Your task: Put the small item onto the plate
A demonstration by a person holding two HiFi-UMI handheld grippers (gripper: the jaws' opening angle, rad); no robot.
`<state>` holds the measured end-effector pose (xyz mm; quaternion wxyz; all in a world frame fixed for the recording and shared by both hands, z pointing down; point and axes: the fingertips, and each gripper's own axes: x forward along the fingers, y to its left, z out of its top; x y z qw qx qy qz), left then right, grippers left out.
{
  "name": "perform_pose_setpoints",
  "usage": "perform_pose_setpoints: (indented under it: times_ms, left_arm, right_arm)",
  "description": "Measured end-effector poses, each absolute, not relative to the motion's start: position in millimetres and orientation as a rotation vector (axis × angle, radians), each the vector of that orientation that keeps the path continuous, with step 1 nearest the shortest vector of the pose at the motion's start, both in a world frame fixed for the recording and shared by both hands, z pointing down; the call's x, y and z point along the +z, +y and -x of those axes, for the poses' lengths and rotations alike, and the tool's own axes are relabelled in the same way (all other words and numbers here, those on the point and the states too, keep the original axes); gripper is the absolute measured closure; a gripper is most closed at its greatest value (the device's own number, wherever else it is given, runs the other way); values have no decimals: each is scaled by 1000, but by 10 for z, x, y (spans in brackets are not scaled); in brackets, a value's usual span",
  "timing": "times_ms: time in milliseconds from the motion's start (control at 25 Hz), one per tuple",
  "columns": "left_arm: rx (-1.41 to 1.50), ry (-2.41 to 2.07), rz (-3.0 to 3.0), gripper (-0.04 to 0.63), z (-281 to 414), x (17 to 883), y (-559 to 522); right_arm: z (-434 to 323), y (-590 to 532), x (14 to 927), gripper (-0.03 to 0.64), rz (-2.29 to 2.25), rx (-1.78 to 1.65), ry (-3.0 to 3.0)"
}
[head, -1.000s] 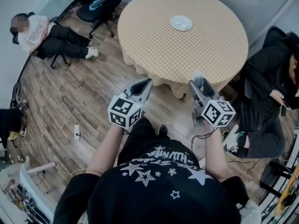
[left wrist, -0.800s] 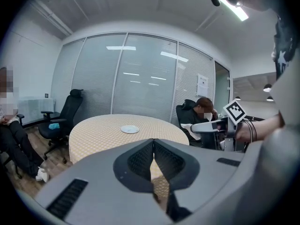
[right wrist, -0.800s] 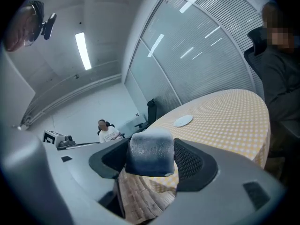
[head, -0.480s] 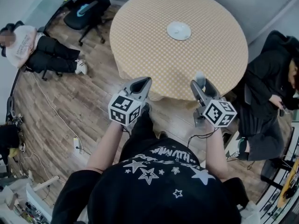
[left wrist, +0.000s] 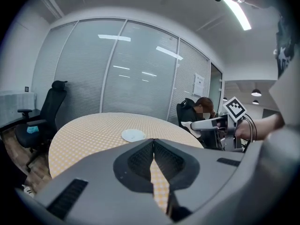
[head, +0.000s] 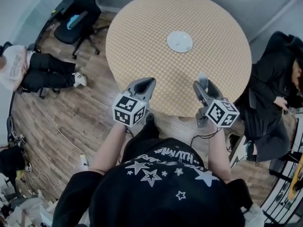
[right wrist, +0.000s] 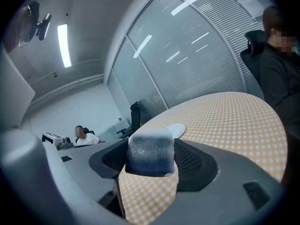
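Note:
A small white plate (head: 179, 41) lies near the middle of the round table (head: 142, 32) with its yellow checked cloth; the plate (left wrist: 133, 135) and plate (right wrist: 175, 130) also show in both gripper views. My right gripper (head: 202, 82) hovers over the table's near edge, shut on a small grey block (right wrist: 150, 152) with a pale top. My left gripper (head: 146, 84) is level with it to the left, shut with nothing between its jaws. Both grippers are well short of the plate.
A person in black (head: 277, 96) sits close to the table's right side. Another person (head: 23, 70) sits at the far left. A black office chair (head: 75, 18) stands beyond the table's left. Cables run over the wooden floor (head: 61, 126).
The table and plate have come nearer in the head view as I stepped forward. Both grippers now reach over the table's near edge; their jaws are unchanged.

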<state>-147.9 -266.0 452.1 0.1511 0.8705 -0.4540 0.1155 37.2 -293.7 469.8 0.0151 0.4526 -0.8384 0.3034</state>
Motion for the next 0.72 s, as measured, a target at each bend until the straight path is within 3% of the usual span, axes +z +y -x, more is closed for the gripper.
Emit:
perform_pose_setpoints:
  times_ms: [720]
  left_arm:
    - [415, -1116, -2496, 586, 2036, 4798, -3681]
  right_arm:
    - [50, -3541, 4889, 308, -1616, 988, -2382]
